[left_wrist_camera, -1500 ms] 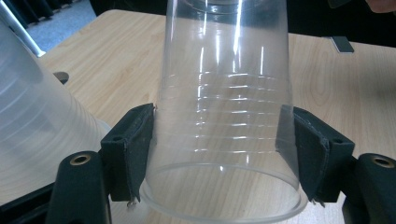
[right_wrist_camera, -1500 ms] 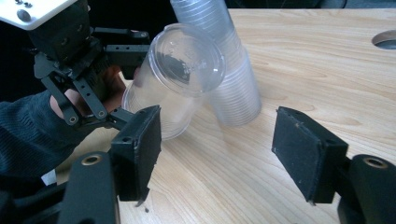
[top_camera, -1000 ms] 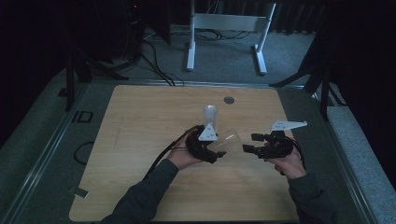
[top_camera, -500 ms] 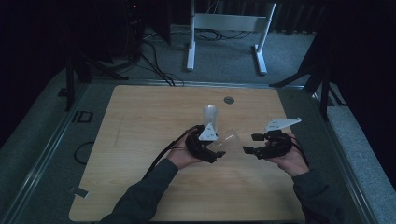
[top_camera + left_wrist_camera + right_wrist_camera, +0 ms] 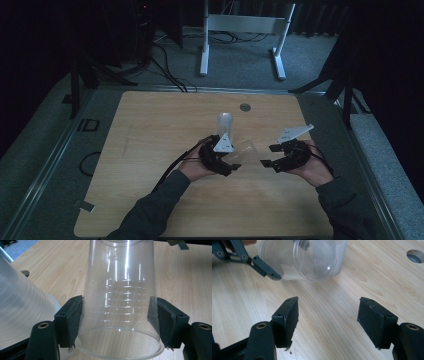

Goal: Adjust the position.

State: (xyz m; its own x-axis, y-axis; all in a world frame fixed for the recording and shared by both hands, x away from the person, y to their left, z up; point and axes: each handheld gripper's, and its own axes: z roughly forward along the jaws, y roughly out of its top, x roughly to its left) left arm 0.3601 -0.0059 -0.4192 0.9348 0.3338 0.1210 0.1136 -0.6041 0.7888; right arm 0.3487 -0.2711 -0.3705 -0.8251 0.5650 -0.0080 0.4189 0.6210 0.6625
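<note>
Left gripper (image 5: 235,162) clamps a clear cup (image 5: 121,297) on its side above the table (image 5: 150,150), beside the stacked cups (image 5: 225,122), while right gripper (image 5: 267,156), jaws just closing on nothing, must probably advance to grasp its base.

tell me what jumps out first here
A clear cup lies on its side, clamped in the left tongs at mid-table. Beside it stands a stack of cups, upside down. The right tongs face the cup's base with nothing between them; their jaws have just been closing.
</note>
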